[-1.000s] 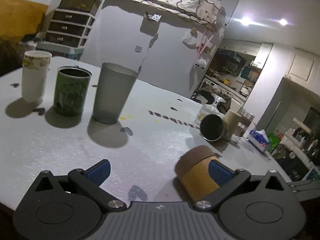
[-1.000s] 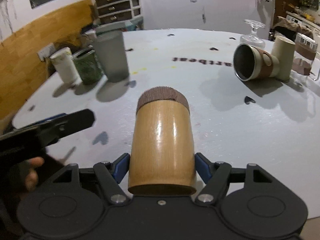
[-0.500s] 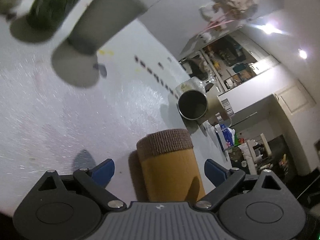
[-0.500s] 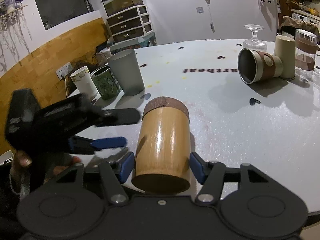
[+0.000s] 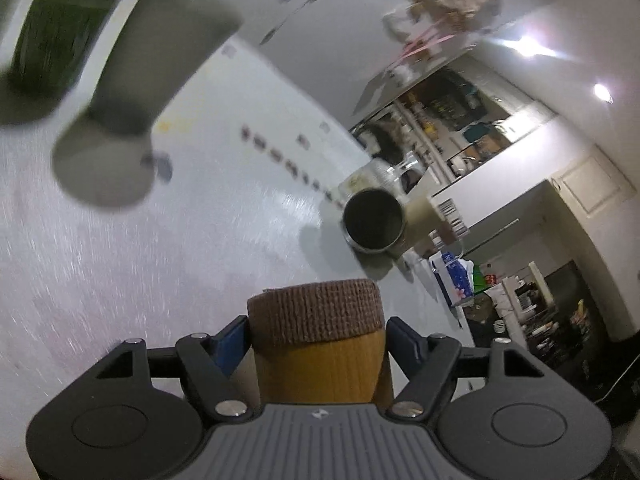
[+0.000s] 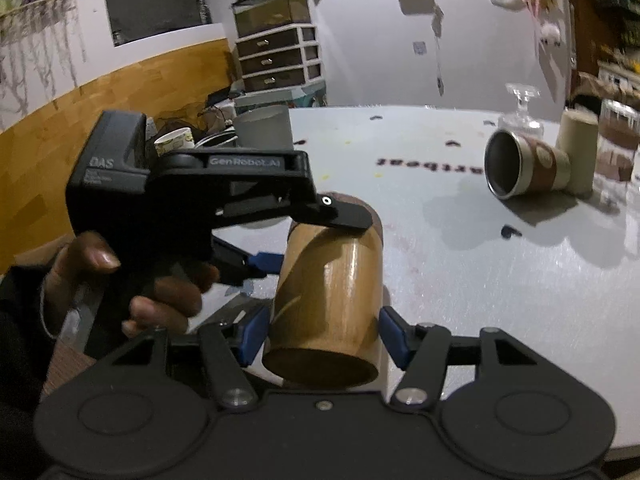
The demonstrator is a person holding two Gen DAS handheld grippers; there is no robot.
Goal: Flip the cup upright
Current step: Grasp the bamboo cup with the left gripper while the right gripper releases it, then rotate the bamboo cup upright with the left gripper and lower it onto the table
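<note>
A wooden cup [image 6: 328,300] with a brown knitted band lies on its side on the white table [image 6: 500,280], open mouth toward the right wrist camera. My right gripper [image 6: 320,332] is open, one finger on each side of the cup's mouth end with small gaps. My left gripper [image 6: 320,236] comes in from the left, rolled sideways, and is shut on the cup's banded end. In the left wrist view the cup [image 5: 316,344] fills the space between both blue pads of the left gripper [image 5: 316,340].
A steel cup with a brown sleeve [image 6: 524,168] lies on its side at the far right, beside a beige cup [image 6: 578,152] and a glass [image 6: 520,116]. A grey tumbler [image 6: 264,132], a green cup [image 5: 56,40] and a white cup [image 6: 174,146] stand at the far left.
The left gripper moved onto the cup's banded end, rolled further sideways and closed on it. The right gripper stayed open around the mouth end; the cup tipped slightly.
</note>
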